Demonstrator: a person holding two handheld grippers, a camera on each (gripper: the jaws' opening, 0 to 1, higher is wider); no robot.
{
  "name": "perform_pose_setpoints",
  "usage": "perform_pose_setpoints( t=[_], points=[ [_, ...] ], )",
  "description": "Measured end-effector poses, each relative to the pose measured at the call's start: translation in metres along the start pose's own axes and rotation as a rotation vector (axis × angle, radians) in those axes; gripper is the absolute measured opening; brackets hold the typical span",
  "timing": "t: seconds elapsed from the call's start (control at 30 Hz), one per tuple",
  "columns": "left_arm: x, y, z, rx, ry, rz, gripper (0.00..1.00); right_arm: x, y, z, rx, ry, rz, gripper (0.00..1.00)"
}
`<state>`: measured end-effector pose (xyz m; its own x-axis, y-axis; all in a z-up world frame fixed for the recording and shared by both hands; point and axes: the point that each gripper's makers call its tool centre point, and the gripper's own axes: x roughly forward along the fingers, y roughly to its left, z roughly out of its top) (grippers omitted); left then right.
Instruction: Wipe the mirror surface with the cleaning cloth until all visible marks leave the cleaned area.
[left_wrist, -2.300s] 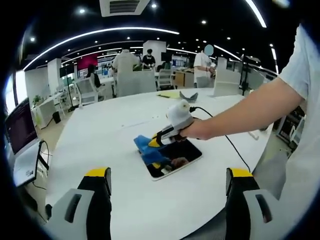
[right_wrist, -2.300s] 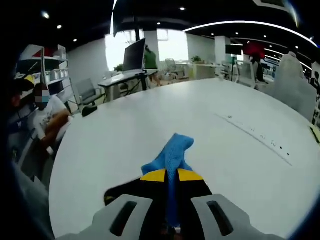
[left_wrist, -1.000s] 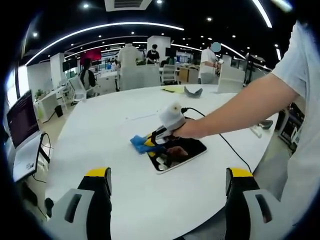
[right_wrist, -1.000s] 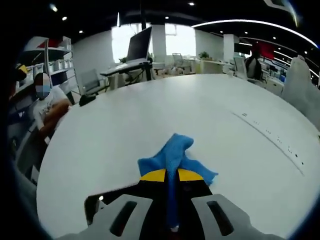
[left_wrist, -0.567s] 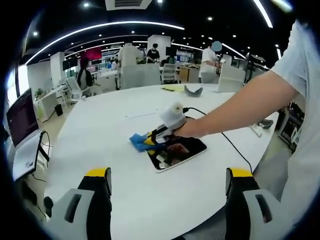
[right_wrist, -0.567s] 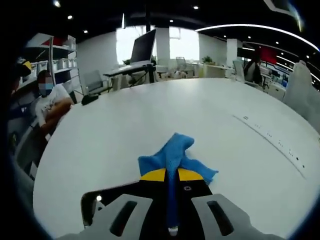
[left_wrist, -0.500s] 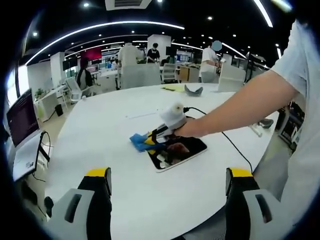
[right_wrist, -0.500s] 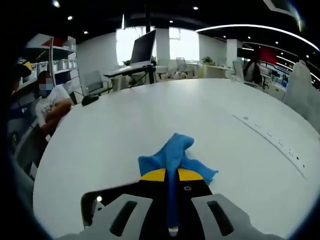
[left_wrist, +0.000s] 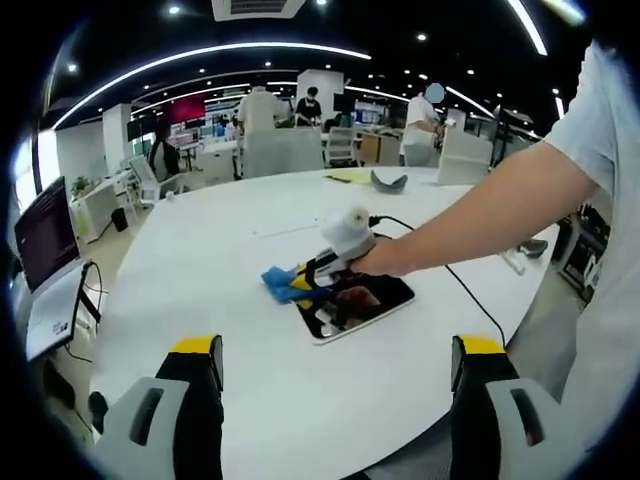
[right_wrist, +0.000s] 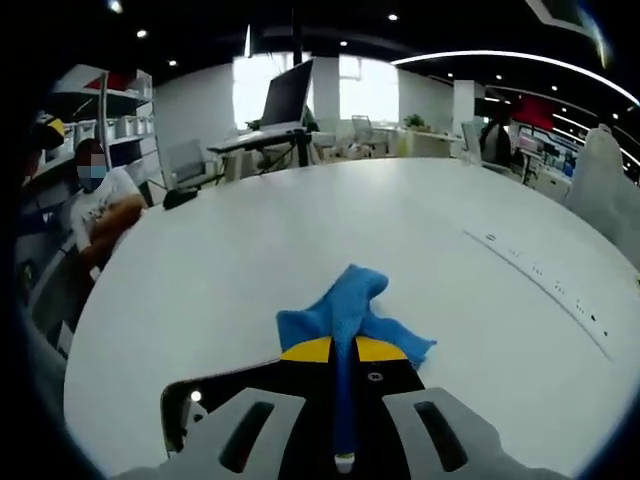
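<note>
White table (left_wrist: 200, 260); right gripper (right_wrist: 344, 352) jaws pinch soft cloth (right_wrist: 347, 302) on fragile mirror (left_wrist: 352, 305); left gripper (left_wrist: 335, 346) jaws spread, idle.

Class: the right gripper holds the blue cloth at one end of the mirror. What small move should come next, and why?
Probably draw the right gripper, shut on the cloth, back across the mirror: the cloth sits at its far end, half on the table.

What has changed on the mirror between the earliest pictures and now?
The right gripper has slid the blue cloth from the mirror's middle toward its far-left edge, where it now partly overhangs the white table. The grip on the cloth stayed shut; the left gripper stayed open and away.
</note>
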<state>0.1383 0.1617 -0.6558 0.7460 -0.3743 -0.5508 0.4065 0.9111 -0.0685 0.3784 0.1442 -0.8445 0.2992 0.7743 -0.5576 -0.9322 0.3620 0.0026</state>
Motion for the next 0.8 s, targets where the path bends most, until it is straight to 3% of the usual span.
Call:
perform_pose_setpoints(
  t=[0.8],
  points=[
    [0.001, -0.01, 0.007, -0.003, -0.022, -0.013, 0.96, -0.023, -0.004, -0.013, 0.012, 0.002, -0.02, 0.02]
  ],
)
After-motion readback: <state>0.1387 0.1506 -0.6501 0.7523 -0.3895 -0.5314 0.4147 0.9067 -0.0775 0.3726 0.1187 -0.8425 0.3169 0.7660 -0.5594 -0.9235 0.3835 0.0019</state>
